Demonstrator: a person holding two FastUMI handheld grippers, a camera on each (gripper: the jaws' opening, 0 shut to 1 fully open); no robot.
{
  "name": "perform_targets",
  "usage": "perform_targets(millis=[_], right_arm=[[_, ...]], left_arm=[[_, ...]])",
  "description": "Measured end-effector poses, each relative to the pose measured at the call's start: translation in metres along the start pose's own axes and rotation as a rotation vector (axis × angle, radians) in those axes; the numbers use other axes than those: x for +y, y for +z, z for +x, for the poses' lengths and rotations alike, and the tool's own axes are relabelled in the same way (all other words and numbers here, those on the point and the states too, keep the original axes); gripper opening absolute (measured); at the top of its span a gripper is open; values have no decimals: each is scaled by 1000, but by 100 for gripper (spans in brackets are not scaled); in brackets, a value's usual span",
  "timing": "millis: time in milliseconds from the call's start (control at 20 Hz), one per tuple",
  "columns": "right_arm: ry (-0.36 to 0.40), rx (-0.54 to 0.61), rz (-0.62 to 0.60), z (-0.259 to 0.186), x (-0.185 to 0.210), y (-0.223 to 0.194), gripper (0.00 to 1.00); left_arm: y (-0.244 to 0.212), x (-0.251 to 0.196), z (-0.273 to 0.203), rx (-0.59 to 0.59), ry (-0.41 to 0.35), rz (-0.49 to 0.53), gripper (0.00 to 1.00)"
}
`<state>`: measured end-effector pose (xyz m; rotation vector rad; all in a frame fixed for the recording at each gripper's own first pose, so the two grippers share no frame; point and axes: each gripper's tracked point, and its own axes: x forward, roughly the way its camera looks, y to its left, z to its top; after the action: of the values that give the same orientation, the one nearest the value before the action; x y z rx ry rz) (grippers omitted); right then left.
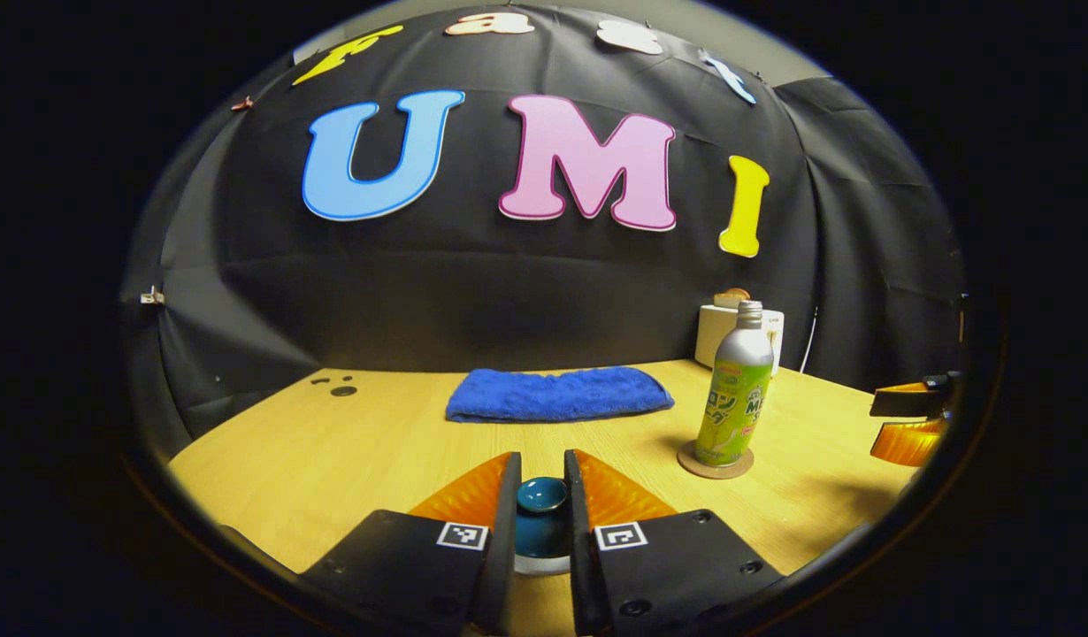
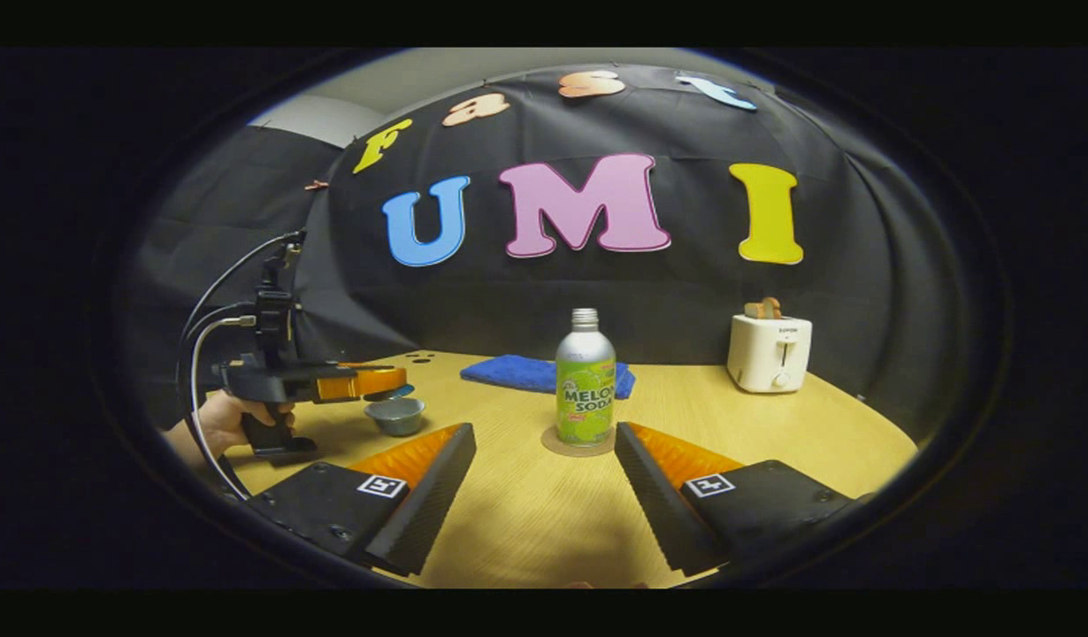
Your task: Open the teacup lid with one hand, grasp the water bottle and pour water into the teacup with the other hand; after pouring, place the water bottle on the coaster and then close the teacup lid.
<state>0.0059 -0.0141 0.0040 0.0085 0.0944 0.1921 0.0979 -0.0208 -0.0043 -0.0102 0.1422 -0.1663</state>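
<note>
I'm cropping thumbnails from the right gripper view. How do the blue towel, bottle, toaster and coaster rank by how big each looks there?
1. Bottle, tallest, and nearest the camera.
2. Toaster and blue towel: about alike; both sit farther back and the bottle hides part of the towel, so I won't rank them.
3. Coaster, a thin rim under the bottle.

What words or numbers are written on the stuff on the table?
The bottle: it wears a printed label, but I do not read labels out.
The toaster: a tiny mark on its front, too small to read.
The square tag on the right gripper: a black and white pattern, no words.
</note>
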Motion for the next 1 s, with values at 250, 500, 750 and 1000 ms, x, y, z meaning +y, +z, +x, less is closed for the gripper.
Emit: perform_targets(millis=[250,500,750,1000], right_arm=[[3,37,21,8,-2,-13,98],[6,30,11,10,-1,-11,98],[9,34,7,9,0,-13,98],[9,48,23,5,0,-21,98]], left_arm=[[-19,2,10,59,5,16,34],[-20,-2,11,71,7,52,31],[-25,-3,7,78,11,71,31],[-27,-4,6,87,17,108,34]])
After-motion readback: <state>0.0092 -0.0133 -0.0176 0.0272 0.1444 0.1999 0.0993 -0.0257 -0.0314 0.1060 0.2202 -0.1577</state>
